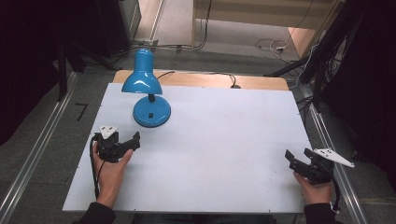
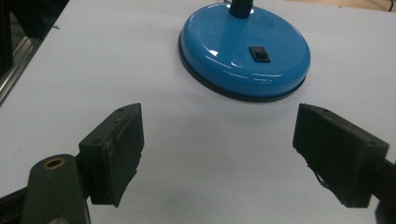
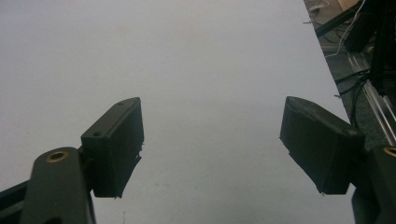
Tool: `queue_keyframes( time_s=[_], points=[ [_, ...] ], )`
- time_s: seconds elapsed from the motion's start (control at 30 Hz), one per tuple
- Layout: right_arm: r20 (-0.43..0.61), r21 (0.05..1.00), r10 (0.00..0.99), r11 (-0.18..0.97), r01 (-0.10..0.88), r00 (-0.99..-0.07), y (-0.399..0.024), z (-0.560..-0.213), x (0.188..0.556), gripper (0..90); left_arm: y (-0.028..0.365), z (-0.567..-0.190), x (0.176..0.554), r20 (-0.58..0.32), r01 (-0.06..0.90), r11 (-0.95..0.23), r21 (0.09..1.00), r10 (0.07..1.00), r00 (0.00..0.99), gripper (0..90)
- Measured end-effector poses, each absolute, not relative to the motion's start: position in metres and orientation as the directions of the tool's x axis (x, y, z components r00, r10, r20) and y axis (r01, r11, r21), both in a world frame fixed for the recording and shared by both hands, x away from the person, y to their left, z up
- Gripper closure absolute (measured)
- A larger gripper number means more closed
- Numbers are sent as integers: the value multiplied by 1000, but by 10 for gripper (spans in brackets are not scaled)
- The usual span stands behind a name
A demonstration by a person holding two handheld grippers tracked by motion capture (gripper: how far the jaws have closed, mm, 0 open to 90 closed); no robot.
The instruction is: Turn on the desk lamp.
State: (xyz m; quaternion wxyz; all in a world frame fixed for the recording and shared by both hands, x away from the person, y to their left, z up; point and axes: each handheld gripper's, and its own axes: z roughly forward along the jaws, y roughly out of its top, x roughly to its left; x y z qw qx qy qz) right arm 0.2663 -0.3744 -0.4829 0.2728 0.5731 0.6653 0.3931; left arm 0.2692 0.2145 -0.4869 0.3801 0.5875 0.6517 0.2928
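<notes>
A blue desk lamp (image 1: 142, 79) stands at the far left of the white table (image 1: 210, 140), its shade tipped down over a round base (image 1: 152, 112). The left gripper view looks at that base (image 2: 245, 51), which carries a black rocker switch (image 2: 259, 53). My left gripper (image 1: 126, 142) (image 2: 219, 149) is held just in front of the base, open, with nothing between its jaws. My right gripper (image 1: 299, 156) (image 3: 210, 144) hovers near the table's front right corner, open and empty, over bare white surface.
The lamp's black cord (image 1: 205, 74) runs along the wooden strip at the table's back edge. Metal rails (image 1: 37, 149) flank the table on both sides. Cables (image 1: 273, 45) lie on the floor beyond, and dark stands rise at the right.
</notes>
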Motion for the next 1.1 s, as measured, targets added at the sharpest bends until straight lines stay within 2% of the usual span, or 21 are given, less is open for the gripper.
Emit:
queue_keyframes(
  time_s=[0.3, 1.1],
  points=[
    [85, 835, 977, 37, 549, -195, -374, -483, 267, 199, 214, -486, 276, -149, 545, 137, 827, 989, -22, 190],
    [73, 833, 978, 48, 552, -195, -372, -484, 267, 199, 209, -484, 293, -162, 525, 136, 840, 987, 5, 332]
  ],
)
